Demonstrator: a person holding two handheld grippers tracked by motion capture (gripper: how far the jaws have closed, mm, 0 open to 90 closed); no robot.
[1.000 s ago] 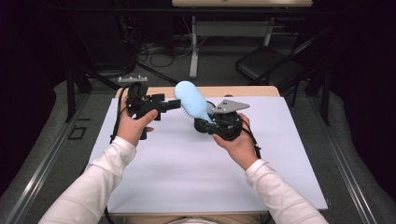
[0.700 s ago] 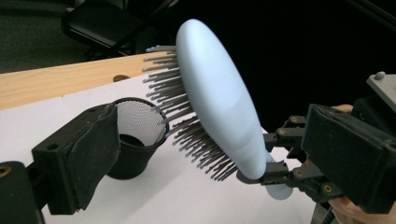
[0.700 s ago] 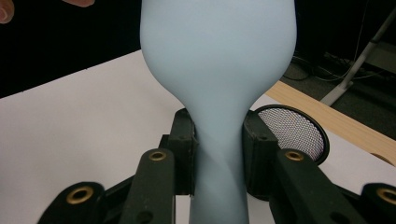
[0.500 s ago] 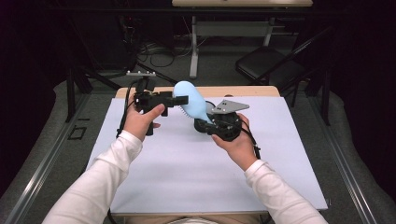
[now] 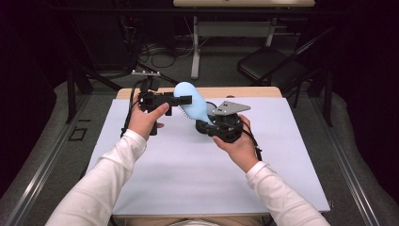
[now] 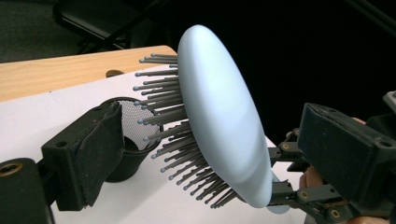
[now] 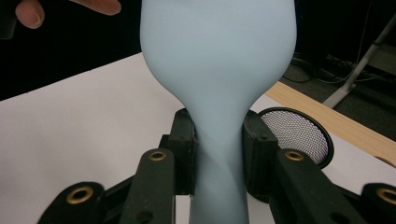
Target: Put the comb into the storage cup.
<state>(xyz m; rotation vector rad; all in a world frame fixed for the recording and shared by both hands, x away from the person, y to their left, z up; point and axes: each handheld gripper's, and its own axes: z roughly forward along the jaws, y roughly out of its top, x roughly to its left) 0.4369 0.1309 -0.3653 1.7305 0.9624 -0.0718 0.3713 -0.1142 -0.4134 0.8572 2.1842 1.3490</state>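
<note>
Standing nearly upright above the white tabletop (image 5: 197, 179), the pale blue hairbrush (image 5: 190, 101) has its narrow handle pinched between the jaws of the right gripper (image 7: 218, 154), whose pads press on it from both sides just below where the handle widens into the oval head. The head rises above that grip, its grey bristles (image 6: 173, 135) pointing toward the left gripper (image 5: 181, 100). Seen from the left gripper view, one jaw sits on the bristle side and the other behind the smooth back of the head, so the brush head lies between them; these jaws have just been closing a little yet stand wide, and neither pad presses on the brush. A black mesh cup (image 7: 294, 135) stands on the tabletop just behind the brush, near the wooden far edge (image 5: 254, 91).
</note>
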